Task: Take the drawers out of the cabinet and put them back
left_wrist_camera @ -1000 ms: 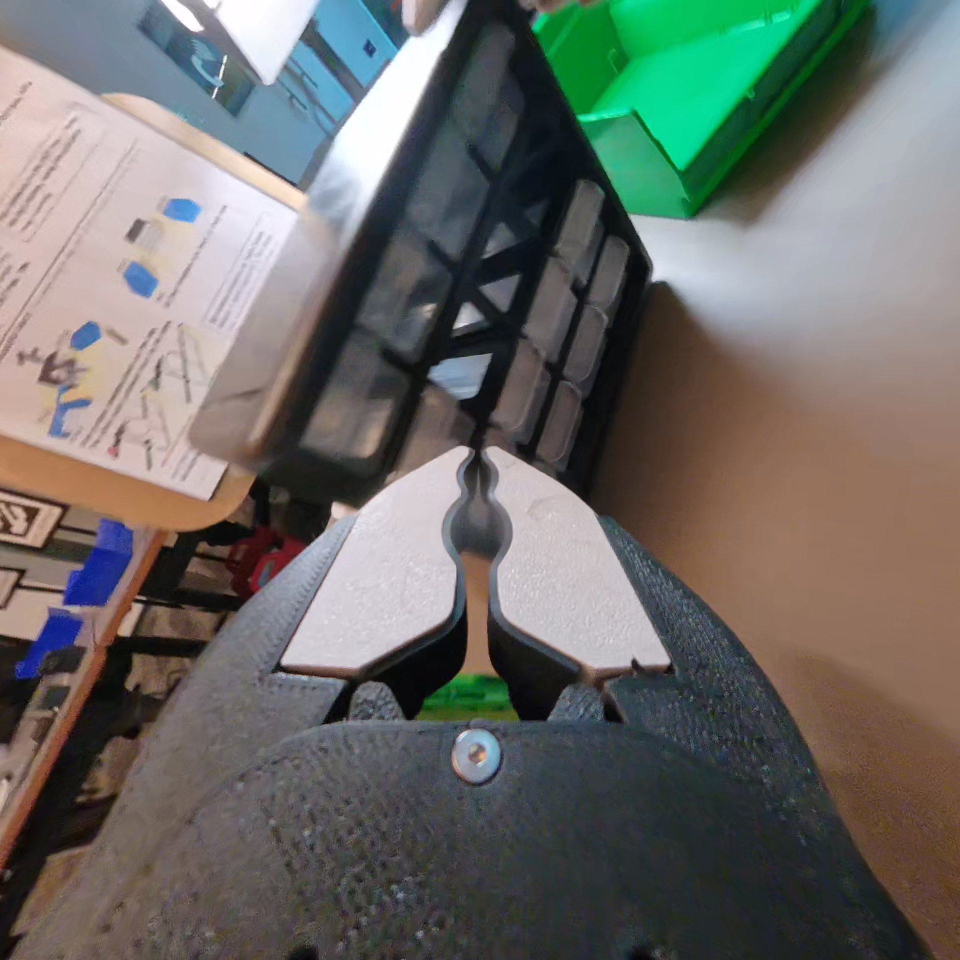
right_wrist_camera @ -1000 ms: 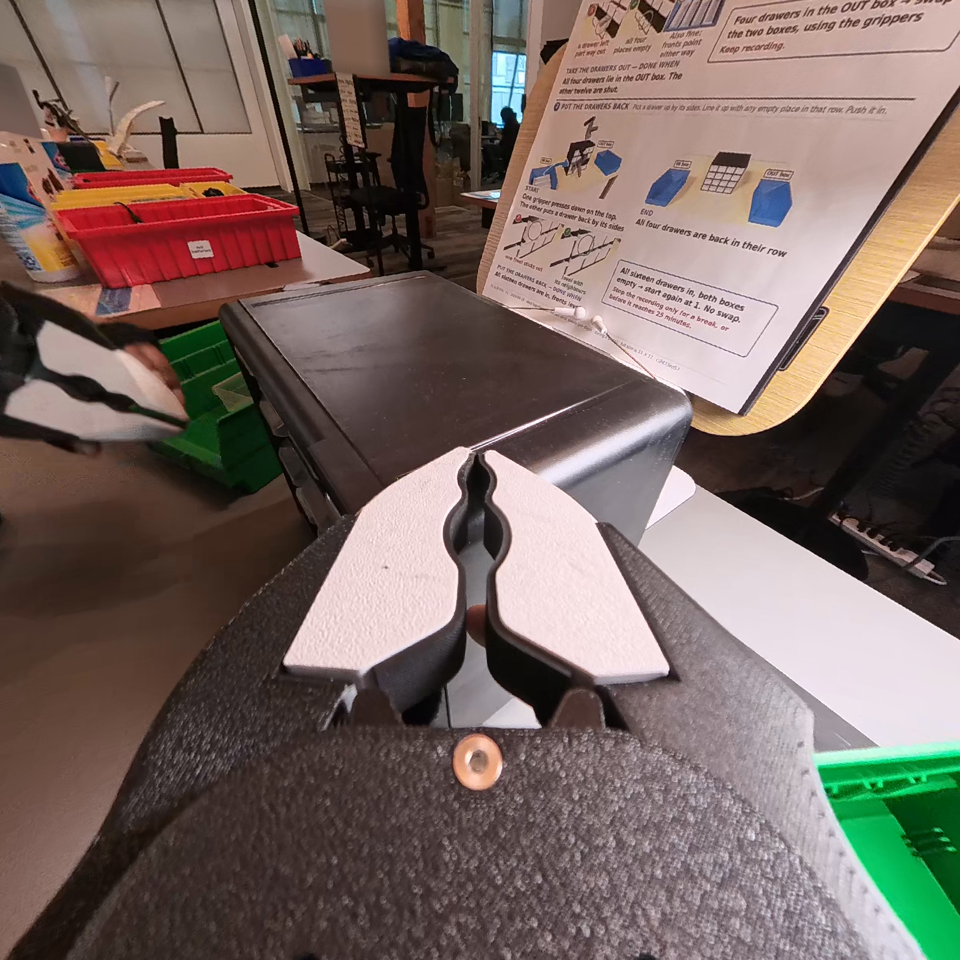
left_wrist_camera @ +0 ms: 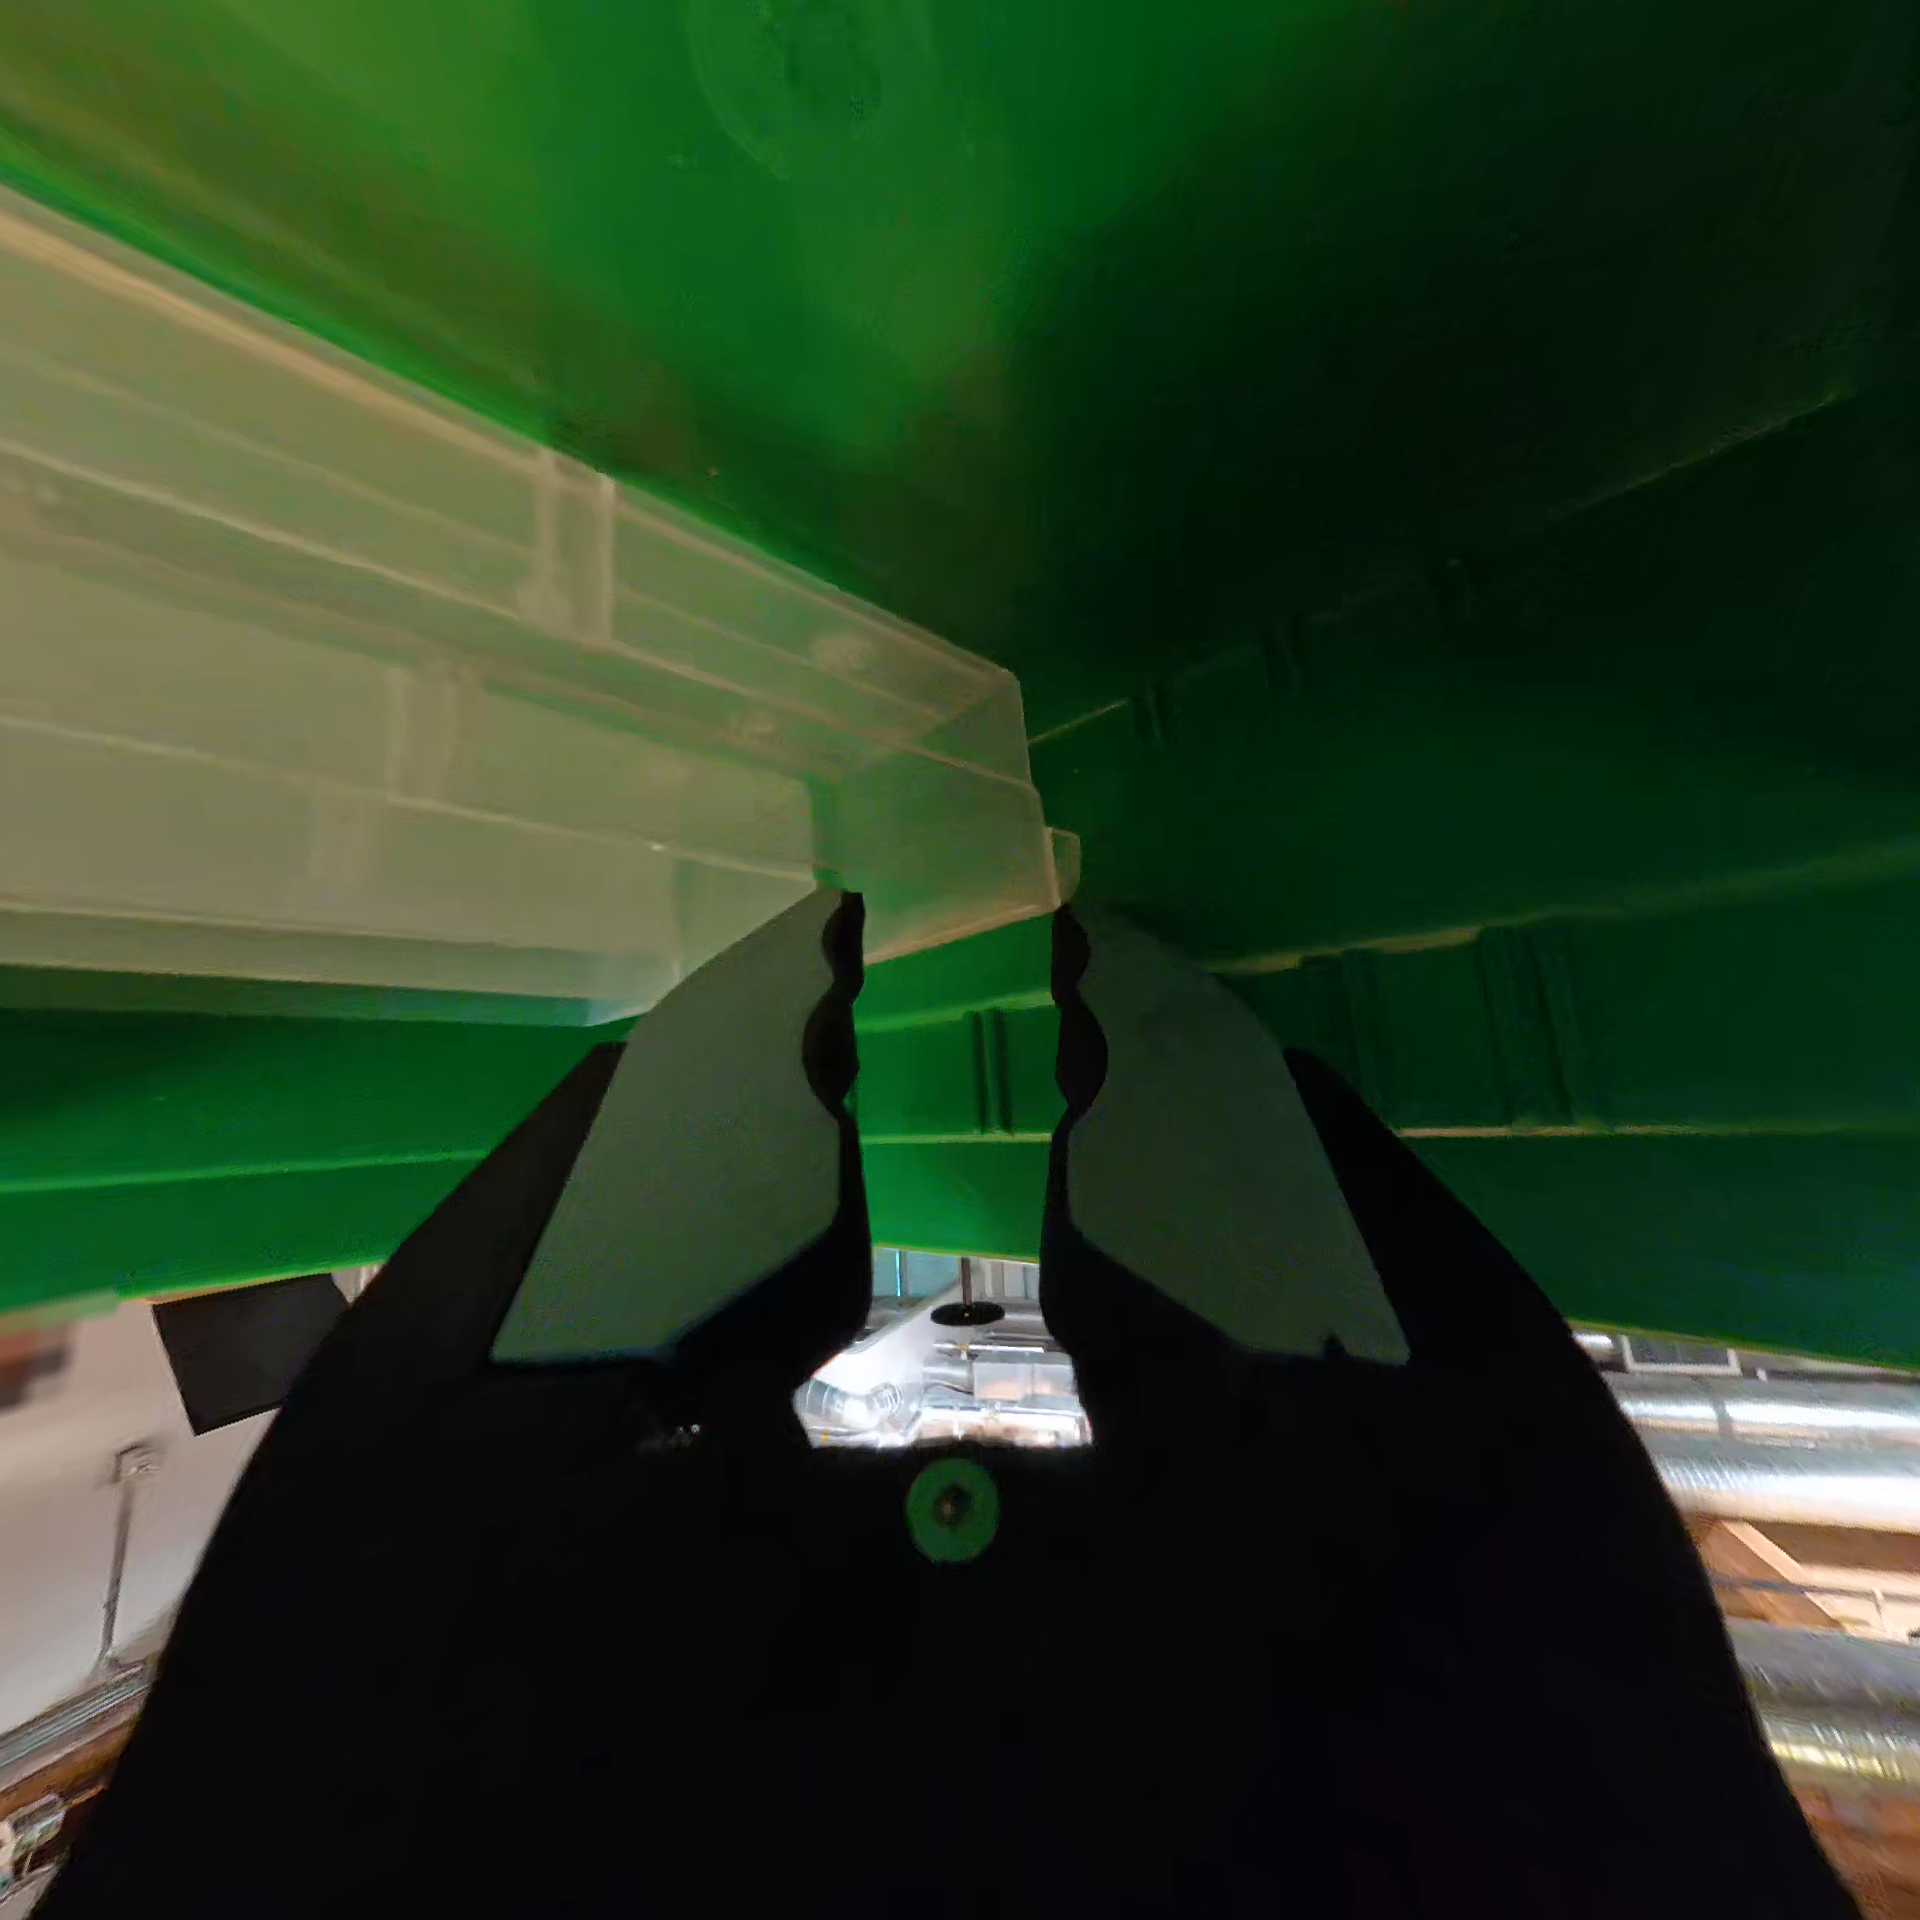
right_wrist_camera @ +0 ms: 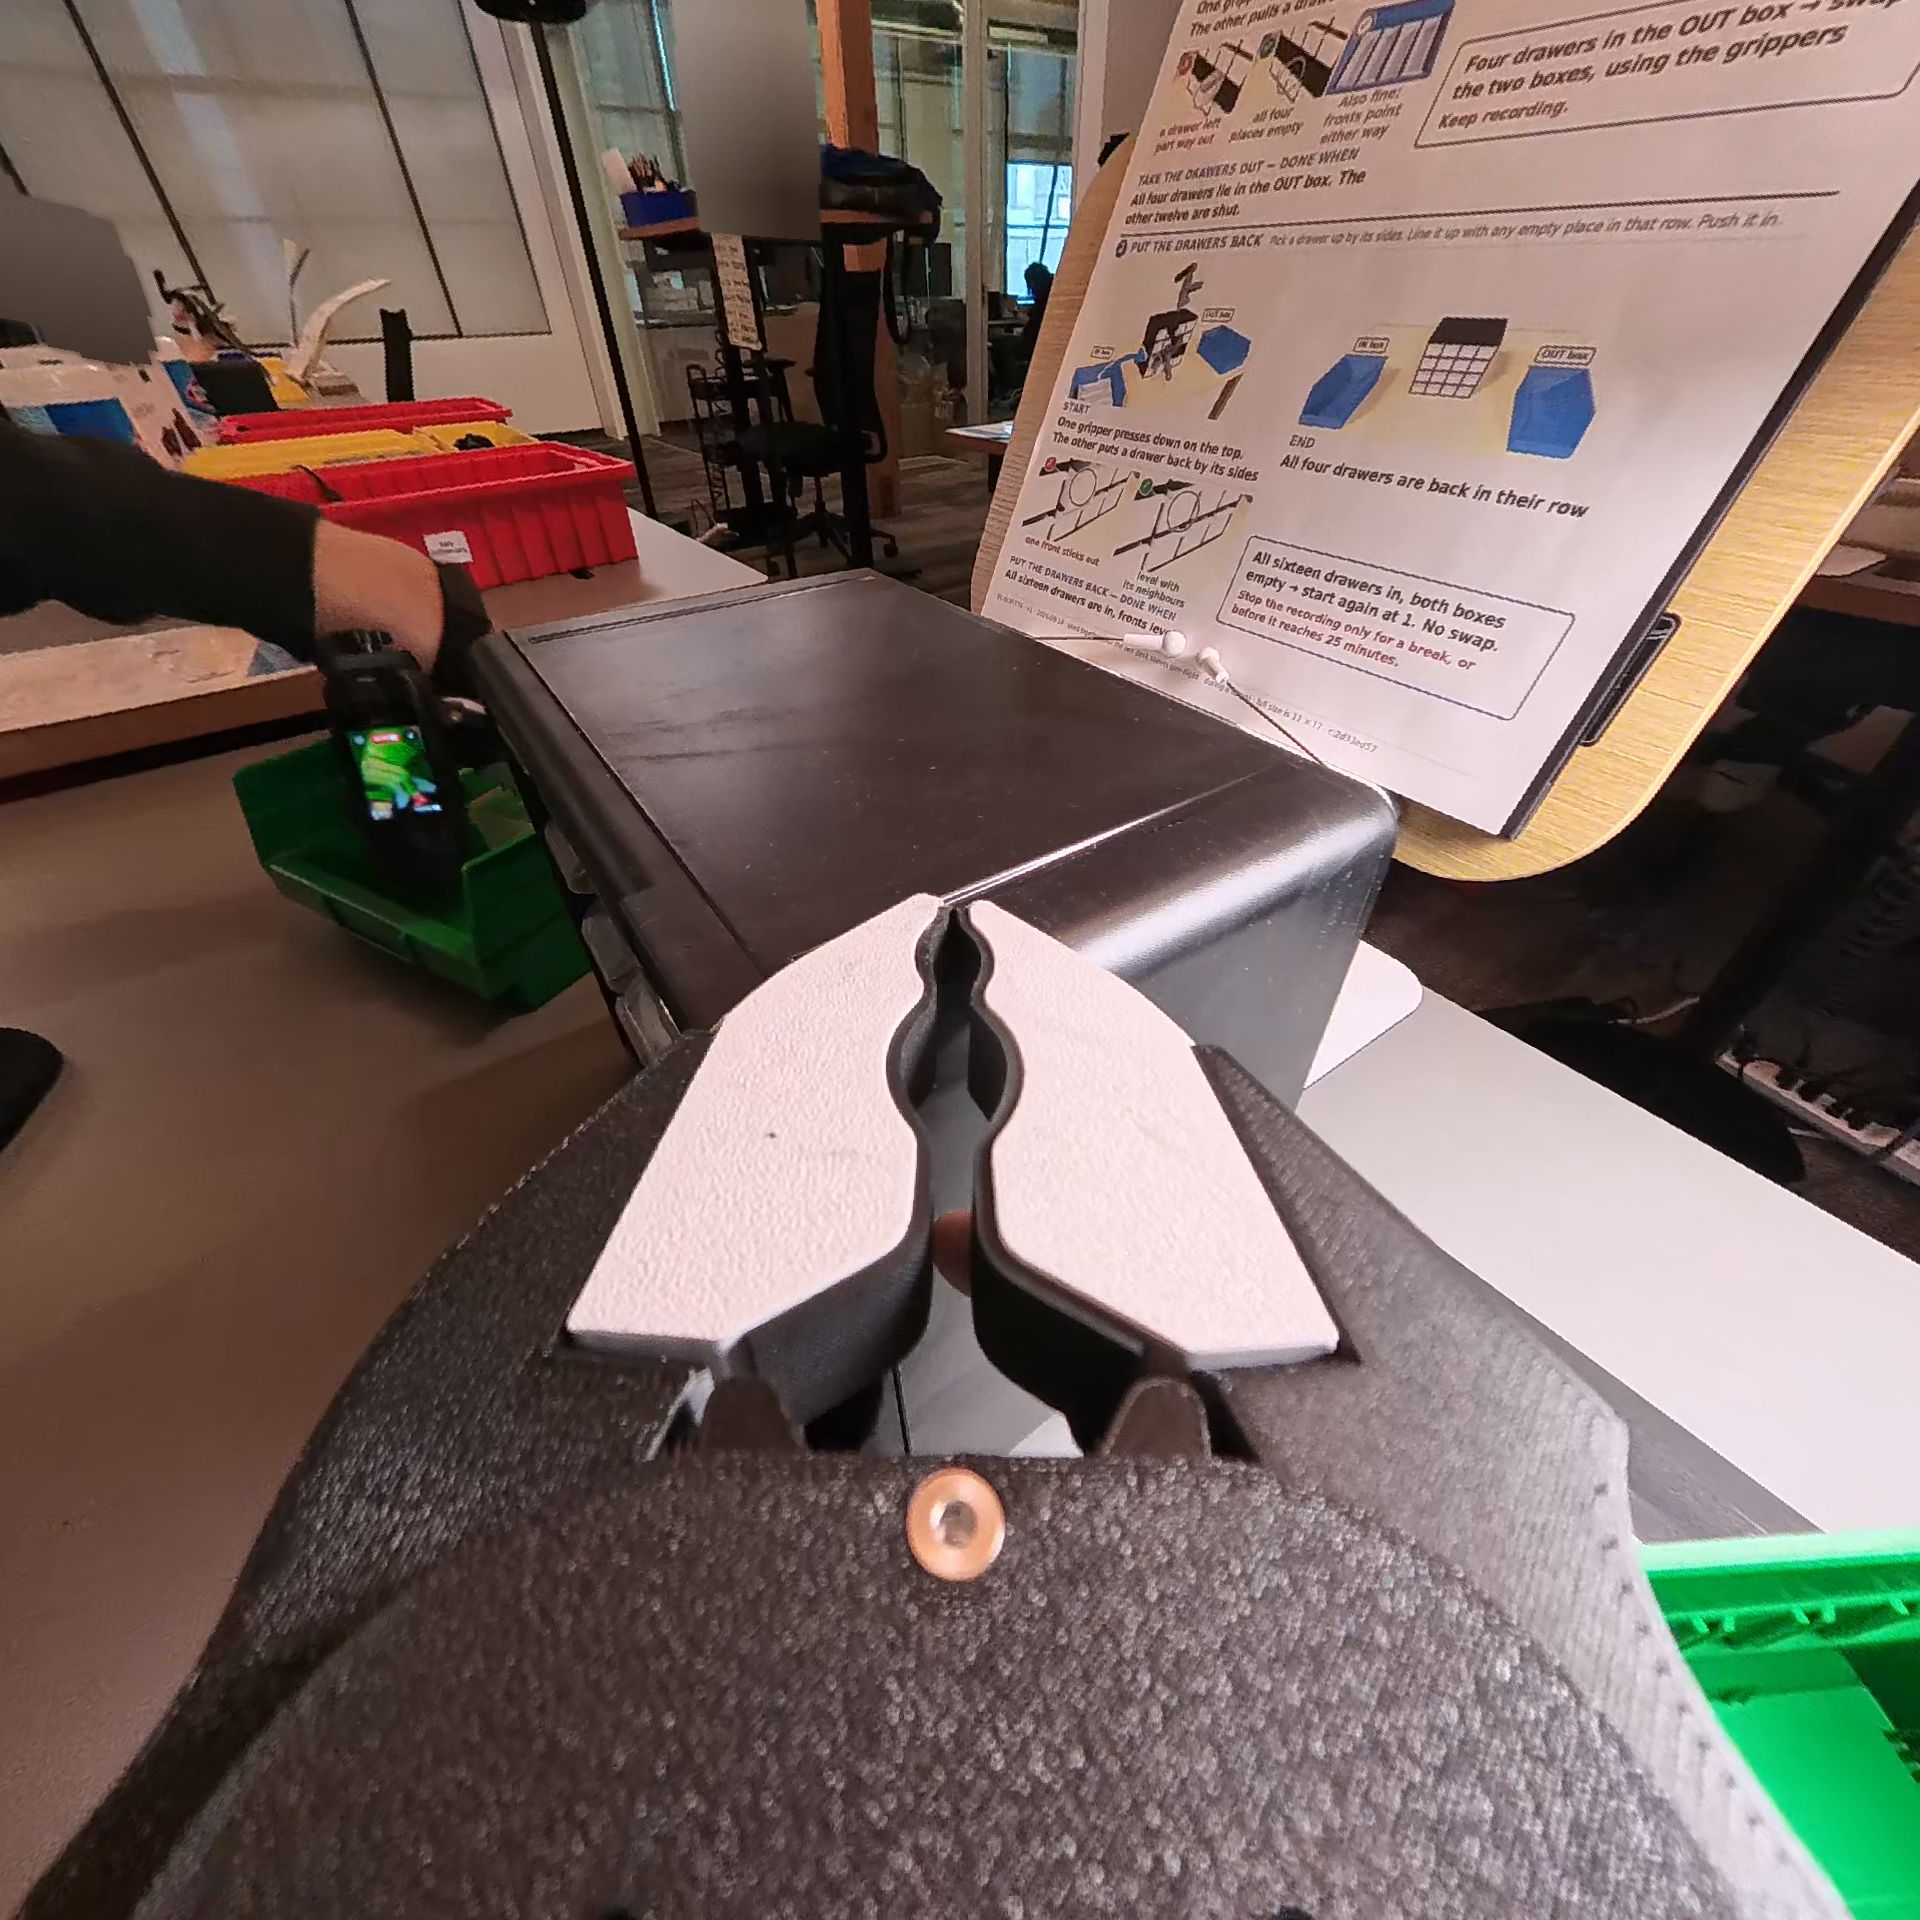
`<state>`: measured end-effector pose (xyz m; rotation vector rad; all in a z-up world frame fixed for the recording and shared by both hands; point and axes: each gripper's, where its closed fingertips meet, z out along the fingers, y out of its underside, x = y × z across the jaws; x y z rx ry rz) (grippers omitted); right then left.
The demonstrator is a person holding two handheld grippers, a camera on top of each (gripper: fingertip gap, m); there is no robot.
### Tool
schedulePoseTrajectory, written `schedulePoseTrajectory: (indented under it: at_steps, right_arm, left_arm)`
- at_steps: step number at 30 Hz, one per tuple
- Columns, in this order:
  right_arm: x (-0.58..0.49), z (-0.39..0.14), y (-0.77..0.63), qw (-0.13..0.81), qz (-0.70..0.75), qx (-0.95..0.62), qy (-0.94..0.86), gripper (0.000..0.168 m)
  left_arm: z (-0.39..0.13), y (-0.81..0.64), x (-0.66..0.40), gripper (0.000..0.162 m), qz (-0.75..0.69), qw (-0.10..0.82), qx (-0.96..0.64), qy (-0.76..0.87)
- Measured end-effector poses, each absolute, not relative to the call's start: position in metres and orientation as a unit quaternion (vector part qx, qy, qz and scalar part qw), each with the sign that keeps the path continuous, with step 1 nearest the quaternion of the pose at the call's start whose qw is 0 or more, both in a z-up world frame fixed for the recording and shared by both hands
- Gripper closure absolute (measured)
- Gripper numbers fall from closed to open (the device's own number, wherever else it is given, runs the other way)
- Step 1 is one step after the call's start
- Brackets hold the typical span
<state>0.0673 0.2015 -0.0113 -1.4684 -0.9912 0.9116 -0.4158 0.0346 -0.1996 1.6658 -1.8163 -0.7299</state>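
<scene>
In the left wrist view my left gripper (left_wrist_camera: 954, 912) is open, down inside a green bin (left_wrist_camera: 1351, 416). Its fingertips sit at the narrow end of a clear plastic drawer (left_wrist_camera: 436, 748) that lies in the bin; I cannot tell if they touch it. In the right wrist view my right gripper (right_wrist_camera: 951, 910) is shut and empty, tips resting on the near top edge of the black cabinet (right_wrist_camera: 883, 727). The left gripper (right_wrist_camera: 400, 779) shows there too, held by a hand and pointing down into the green bin (right_wrist_camera: 457, 925) left of the cabinet. The cabinet's drawer front is mostly hidden.
An instruction board (right_wrist_camera: 1455, 416) leans behind the cabinet on the right. A second green bin (right_wrist_camera: 1787, 1683) is at the lower right. Red and yellow bins (right_wrist_camera: 468, 499) stand on a far table. The brown tabletop (right_wrist_camera: 208, 1143) lies to the left.
My left gripper has swung away from the cabinet's front down into the green bin and has opened at a clear drawer. My right gripper stays shut on the cabinet top.
</scene>
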Motion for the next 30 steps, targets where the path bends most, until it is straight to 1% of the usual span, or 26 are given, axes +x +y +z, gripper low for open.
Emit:
schedulePoseTrajectory:
  at_steps: [3,6,12,17,18,19,23,27,30]
  right_arm:
    - [0.067,-0.011,0.201,0.543,0.388,-0.617,-0.418,0.168]
    - [0.067,-0.011,0.201,0.542,0.391,-0.616,-0.417,0.168]
    - [0.067,-0.011,0.202,0.543,0.391,-0.616,-0.416,0.168]
    - [0.067,-0.011,0.202,0.543,0.391,-0.617,-0.414,0.168]
    - [0.067,-0.011,0.202,0.544,0.391,-0.617,-0.414,0.168]
    - [0.067,-0.011,0.202,0.544,0.391,-0.617,-0.414,0.168]
    - [0.068,-0.011,0.202,0.544,0.391,-0.617,-0.414,0.168]
    - [0.068,-0.011,0.202,0.544,0.394,-0.616,-0.412,0.168]
    - [0.068,-0.011,0.202,0.543,0.399,-0.615,-0.411,0.168]
  left_arm:
    - [-0.2,0.032,-0.417,0.132,-0.263,0.294,0.637,-0.662]
    - [-0.201,0.025,-0.41,0.135,-0.235,0.276,0.669,-0.649]
    - [-0.205,0.006,-0.364,0.141,-0.117,0.189,0.76,-0.61]
    - [-0.207,-0.002,-0.326,0.145,-0.045,0.114,0.79,-0.601]
    - [-0.208,-0.004,-0.322,0.142,-0.034,0.102,0.796,-0.595]
    - [-0.209,-0.004,-0.32,0.137,-0.033,0.095,0.799,-0.592]
    - [-0.22,-0.004,-0.335,0.132,-0.078,0.102,0.782,-0.609]
    - [-0.225,0.0,-0.339,0.139,-0.108,0.094,0.775,-0.616]
    - [-0.21,0.003,-0.329,0.145,-0.09,0.064,0.794,-0.598]
